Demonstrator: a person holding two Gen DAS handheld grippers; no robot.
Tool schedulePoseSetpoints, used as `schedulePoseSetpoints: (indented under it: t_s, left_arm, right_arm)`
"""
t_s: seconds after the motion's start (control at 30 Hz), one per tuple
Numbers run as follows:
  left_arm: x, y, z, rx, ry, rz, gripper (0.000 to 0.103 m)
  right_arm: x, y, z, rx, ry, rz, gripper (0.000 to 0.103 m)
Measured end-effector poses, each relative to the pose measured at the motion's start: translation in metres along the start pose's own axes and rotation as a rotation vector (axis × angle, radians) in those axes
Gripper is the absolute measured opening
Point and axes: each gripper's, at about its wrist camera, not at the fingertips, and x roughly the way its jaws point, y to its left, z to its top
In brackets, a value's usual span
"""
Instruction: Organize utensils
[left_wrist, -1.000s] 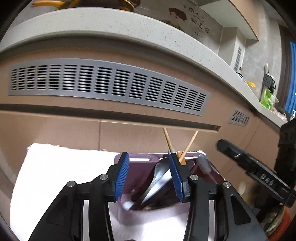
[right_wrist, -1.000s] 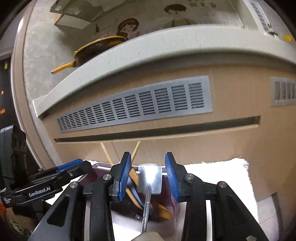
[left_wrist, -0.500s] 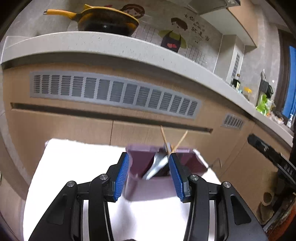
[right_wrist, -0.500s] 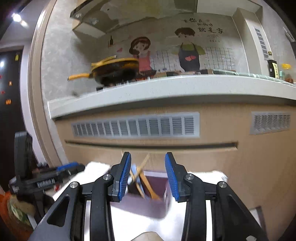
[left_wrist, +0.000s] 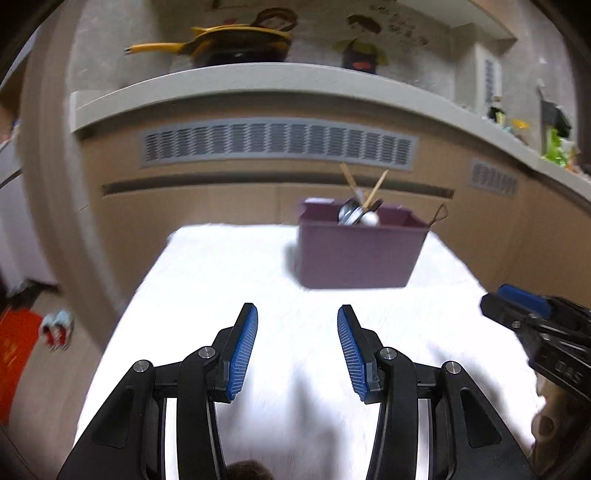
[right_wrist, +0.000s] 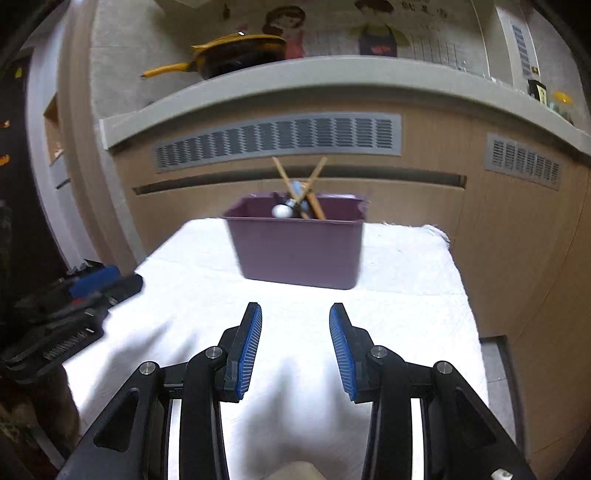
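L gripper spread, nothing btwn pads; R gripper spread too, empty. Purple bin sits well ahead of both, at far end of white cloth, w/ chopsticks & spoons sticking out. Behind: wood cabinet w/ grey vent, countertop above, yellow pan on it.

The white cloth is bare in front of both tools. At 12 o'clock the purple bin blocks the way, chopsticks sticking up.
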Motion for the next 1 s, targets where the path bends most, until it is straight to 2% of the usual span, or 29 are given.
schedulePoseSetpoints:
  t_s: [0.1,0.3,1.0]
  left_arm:
    - [-0.018,-0.001,-0.007,-0.008,-0.010,0.012,0.046]
    - [-0.035,-0.006,-0.010,0.011,-0.014,0.000,0.046]
    - [-0.033,-0.009,-0.009,0.019,0.016,-0.033,0.046]
  right_arm:
    - [-0.013,0.010,-0.007,0.007,-0.006,0.043,0.036]
    - [-0.022,0.014,-0.015,0.013,-0.011,0.024,0.036]
    - [-0.026,0.018,-0.017,-0.008,-0.009,0.018,0.036]
